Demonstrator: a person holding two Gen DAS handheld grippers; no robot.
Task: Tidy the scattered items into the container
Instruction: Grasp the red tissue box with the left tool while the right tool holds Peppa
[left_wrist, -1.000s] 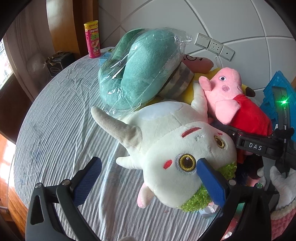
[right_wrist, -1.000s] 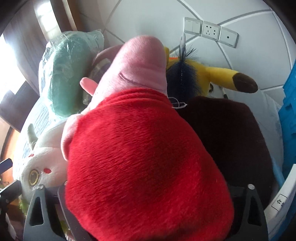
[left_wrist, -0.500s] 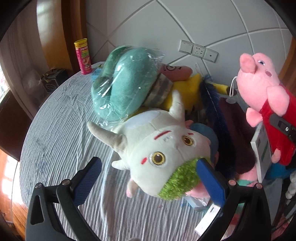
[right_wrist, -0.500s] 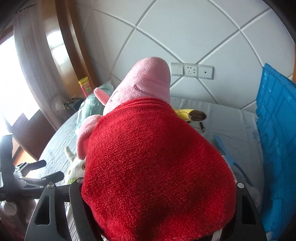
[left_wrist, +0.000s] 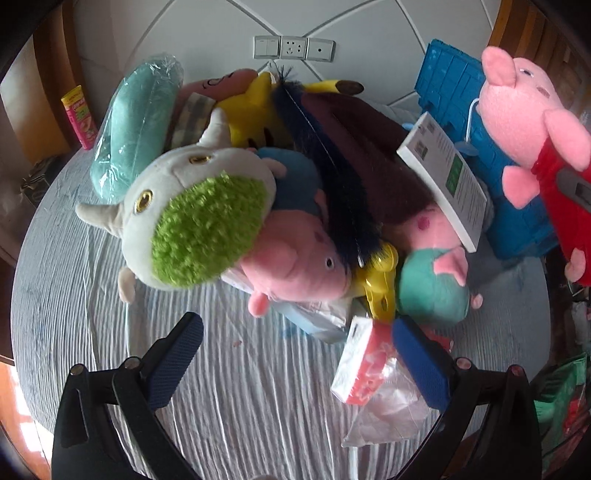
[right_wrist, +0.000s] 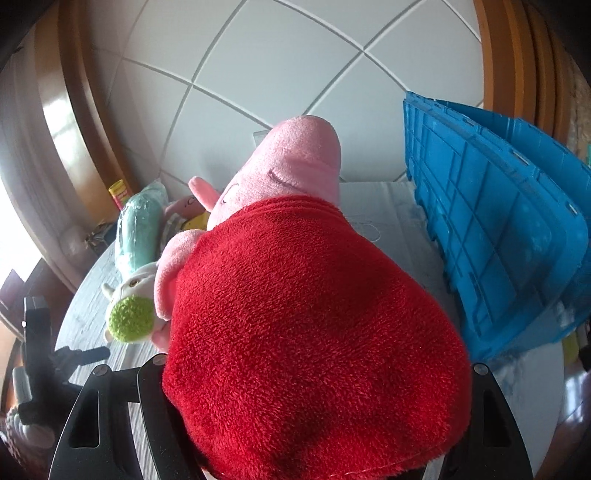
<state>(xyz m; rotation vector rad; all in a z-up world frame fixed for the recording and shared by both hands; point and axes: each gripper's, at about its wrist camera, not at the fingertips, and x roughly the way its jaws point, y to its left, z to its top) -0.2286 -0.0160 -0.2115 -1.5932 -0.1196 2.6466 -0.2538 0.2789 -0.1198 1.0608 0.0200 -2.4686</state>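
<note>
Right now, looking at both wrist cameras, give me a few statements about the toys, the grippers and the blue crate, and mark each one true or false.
1. The right gripper holds the pig in the red dress. True.
2. The left gripper is clamped on the white horned toy. False: its jaws are open and empty above the tablecloth.
3. The blue crate already has toys inside. False: no toy shows in it.
4. A yellow can stands at the far edge of the table. True.

Left wrist view looks steeply down over the grey cloth-covered surface (left_wrist: 66, 280). Right wrist view sits close behind the red-dressed pink pig plush (right_wrist: 310, 314). Both share the blue plastic crate (right_wrist: 495, 236).
</note>
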